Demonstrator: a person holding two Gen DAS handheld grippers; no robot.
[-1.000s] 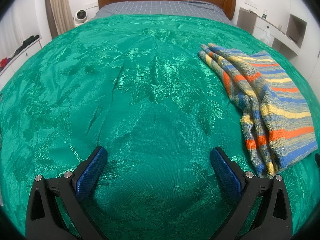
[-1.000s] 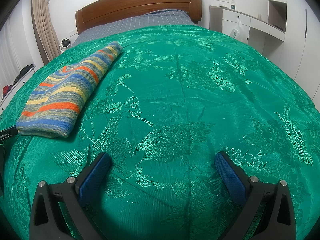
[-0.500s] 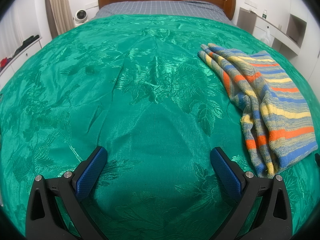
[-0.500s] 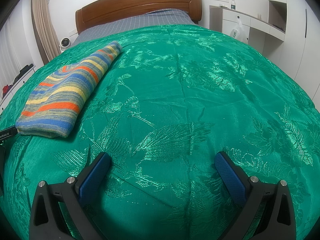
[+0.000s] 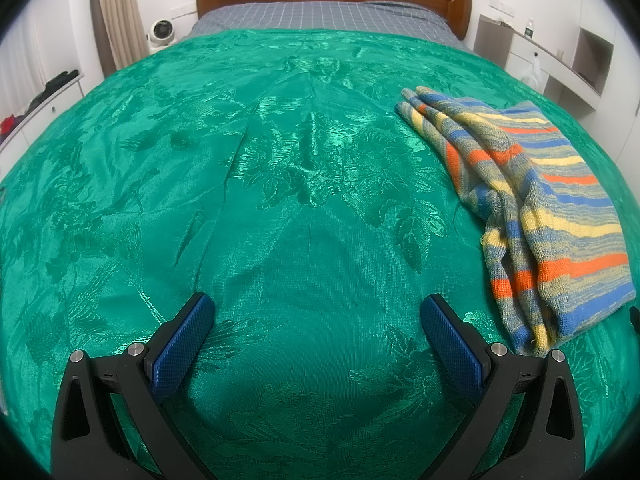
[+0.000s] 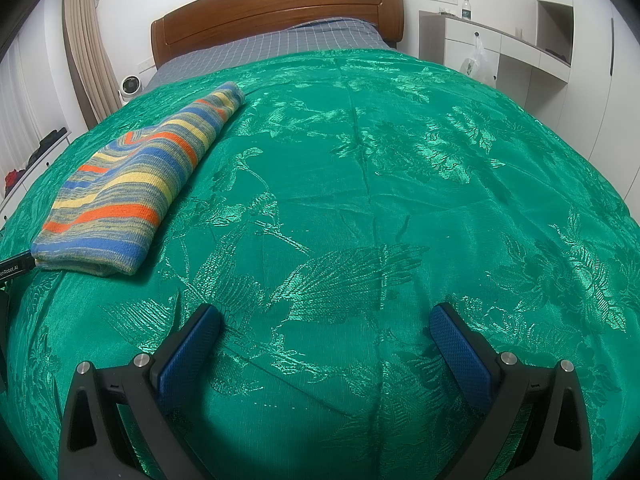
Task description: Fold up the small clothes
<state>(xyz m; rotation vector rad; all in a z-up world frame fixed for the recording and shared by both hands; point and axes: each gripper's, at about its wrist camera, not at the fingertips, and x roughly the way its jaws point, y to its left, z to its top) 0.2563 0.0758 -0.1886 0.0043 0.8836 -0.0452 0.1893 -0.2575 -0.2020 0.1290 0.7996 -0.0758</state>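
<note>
The left claw (image 5: 316, 312) hovers over the shiny green floral bedspread (image 5: 280, 168) with its blue-padded fingers (image 5: 182, 340) spread wide apart, gripping nothing. The right claw (image 6: 326, 322) is likewise wide apart and empty above the same cover. Between the two lies the folded knitted garment striped in blue, yellow, orange and grey (image 5: 536, 208) — flat on the bedspread, to the right of the left claw and to the left of the right claw (image 6: 132, 188), touching neither. Beyond stands a brown wooden headboard (image 6: 276, 12).
</note>
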